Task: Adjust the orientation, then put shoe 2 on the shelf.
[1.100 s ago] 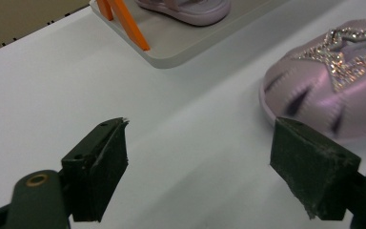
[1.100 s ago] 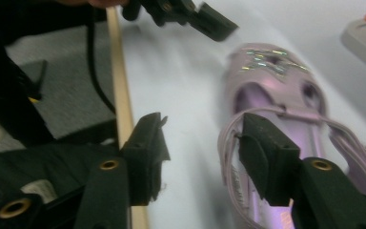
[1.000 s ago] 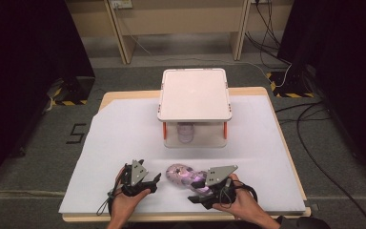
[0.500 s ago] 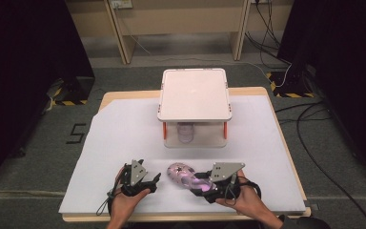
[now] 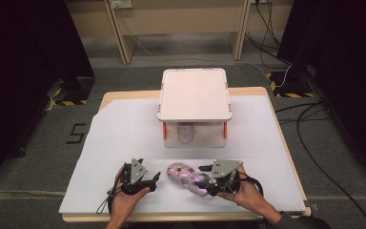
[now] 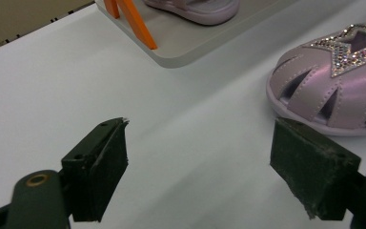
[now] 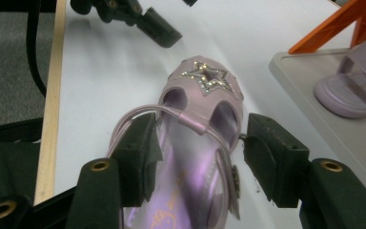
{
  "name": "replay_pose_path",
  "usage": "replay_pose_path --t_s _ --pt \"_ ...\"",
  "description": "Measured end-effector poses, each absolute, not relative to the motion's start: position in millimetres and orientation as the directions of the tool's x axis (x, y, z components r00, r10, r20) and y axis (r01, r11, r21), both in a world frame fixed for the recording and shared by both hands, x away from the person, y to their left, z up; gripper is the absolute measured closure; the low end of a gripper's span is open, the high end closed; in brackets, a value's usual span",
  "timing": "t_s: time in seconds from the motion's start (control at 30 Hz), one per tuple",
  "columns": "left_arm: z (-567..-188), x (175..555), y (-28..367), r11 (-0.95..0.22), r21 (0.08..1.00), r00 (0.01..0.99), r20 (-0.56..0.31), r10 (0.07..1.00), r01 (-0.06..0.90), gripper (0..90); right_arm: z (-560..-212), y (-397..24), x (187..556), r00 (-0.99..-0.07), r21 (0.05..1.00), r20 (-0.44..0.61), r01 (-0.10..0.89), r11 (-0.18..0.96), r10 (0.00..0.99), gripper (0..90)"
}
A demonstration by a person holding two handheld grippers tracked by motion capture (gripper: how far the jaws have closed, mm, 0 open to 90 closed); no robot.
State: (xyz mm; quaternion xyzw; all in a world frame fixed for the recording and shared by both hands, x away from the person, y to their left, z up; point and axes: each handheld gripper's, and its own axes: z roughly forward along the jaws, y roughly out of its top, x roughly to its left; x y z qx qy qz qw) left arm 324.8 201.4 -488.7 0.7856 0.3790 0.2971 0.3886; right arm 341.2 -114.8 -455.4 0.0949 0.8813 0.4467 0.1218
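— Right gripper (image 7: 198,157) was seen at the lower centre of the right gripper view, its jaws set astride the heel end of the lilac star sandal (image 7: 195,143). Was the shoe actually gripped?

— It was judged not to be. One pad was laid against the strap side, while a gap was visible at the other pad, so the jaws were taken as parted around the sandal, which rested on the white table cover (image 5: 124,143). The jaws had just been opening, with the sandal between them.

— And where was the sandal placed?

— In the high view it was found at the lower centre of the frame (image 5: 183,175), toe towards the left gripper (image 5: 152,181), in front of the small white shelf stand (image 5: 194,93). A matching sandal (image 5: 186,132) was already stowed on the stand's lower tier, so a pairing of the two shoes was probably intended.

— How was the left gripper held?

— Wide open and empty, at the lower left, with its pads just beside the toe; it was probably kept there to steady or receive the shoe.

— What differed from the earlier frames?

— The right gripper was shifted slightly towards the right of the frame, and the sandal's heel end was more exposed. The left gripper was unchanged.
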Motion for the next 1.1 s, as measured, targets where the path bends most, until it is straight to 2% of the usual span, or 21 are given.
replay_pose_path --t_s 0.13,0.27,0.43,0.6,0.77,0.9,1.1 --pt "-491 327 202 -0.411 0.831 0.534 0.169 0.828 0.375 19.6 -461 -107 343 -0.953 0.785 -0.174 0.018 0.619 0.249 45.3" --pt "-491 325 201 -0.412 0.831 0.536 0.169 0.827 0.373 19.6 -464 -99 344 -0.953 0.777 -0.177 0.019 0.629 0.248 45.4" --pt "-490 326 201 -0.414 0.833 0.54 0.172 0.824 0.368 19.6 -466 -85 342 -0.945 0.743 -0.241 -0.033 0.668 0.221 47.1" --pt "-491 325 202 -0.411 0.833 0.536 0.17 0.827 0.369 19.6 -462 -85 339 -0.936 0.722 -0.297 -0.091 0.686 0.188 67.9" --pt "-489 326 201 -0.415 0.834 0.539 0.175 0.824 0.364 19.6 -458 -86 335 -0.908 0.699 -0.37 -0.132 0.702 0.197 79.0" --pt "-490 325 201 -0.423 0.83 0.545 0.178 0.819 0.365 19.6 -451 -90 333 -0.898 0.718 -0.383 -0.143 0.681 0.215 84.0" --pt "-490 323 204 -0.416 0.834 0.538 0.178 0.824 0.362 19.6 -441 -95 330 -0.873 0.713 -0.43 -0.173 0.68 0.229 84.9"
